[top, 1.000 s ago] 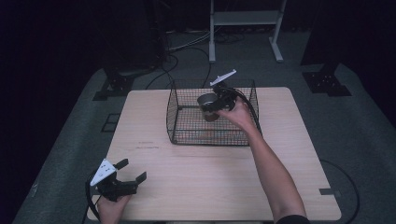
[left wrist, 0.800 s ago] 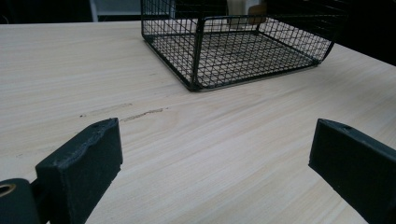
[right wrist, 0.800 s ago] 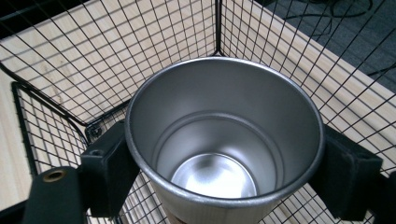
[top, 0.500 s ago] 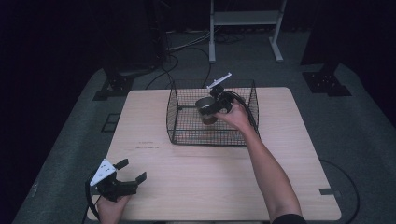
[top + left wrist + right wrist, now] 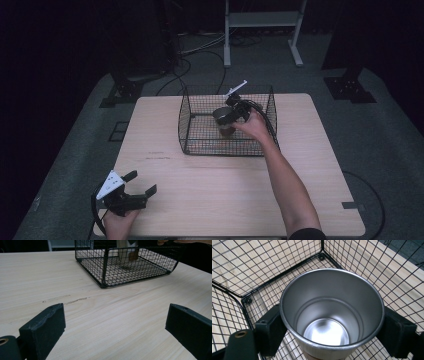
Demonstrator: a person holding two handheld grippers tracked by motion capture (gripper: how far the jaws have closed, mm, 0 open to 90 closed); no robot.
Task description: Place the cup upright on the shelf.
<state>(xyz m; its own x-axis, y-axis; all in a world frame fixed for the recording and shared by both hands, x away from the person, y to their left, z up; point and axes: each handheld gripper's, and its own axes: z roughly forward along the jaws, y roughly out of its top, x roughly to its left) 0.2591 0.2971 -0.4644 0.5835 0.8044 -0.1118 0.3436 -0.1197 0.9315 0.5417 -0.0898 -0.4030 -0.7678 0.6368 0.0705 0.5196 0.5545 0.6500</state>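
Counter [image 5: 200, 200]: pale wood, bare at near half.
Wire basket [image 5: 195, 125]: set at 12 o'clock on counter, unmoved over last second.
Steel cup [image 5: 332, 315]: pinched by right claw [image 5: 231, 116], held upright inside basket toward 3 o'clock side. Cup has been shifted lower and slightly toward 9 o'clock since a second ago; judged as placement into basket, release not yet made.
Left claw [image 5: 137, 187]: spread, empty, kept at 7 o'clock corner, unmoved.

Table [image 5: 310, 200] is pale wood, matt, visible grain. Basket [image 5: 200, 135] is thin black wire mesh. The cup [image 5: 332, 315] is brushed metal, kinda shiny and smooth inside. Gripper pads [image 5: 45, 332] look like matt black rubbery stuff.
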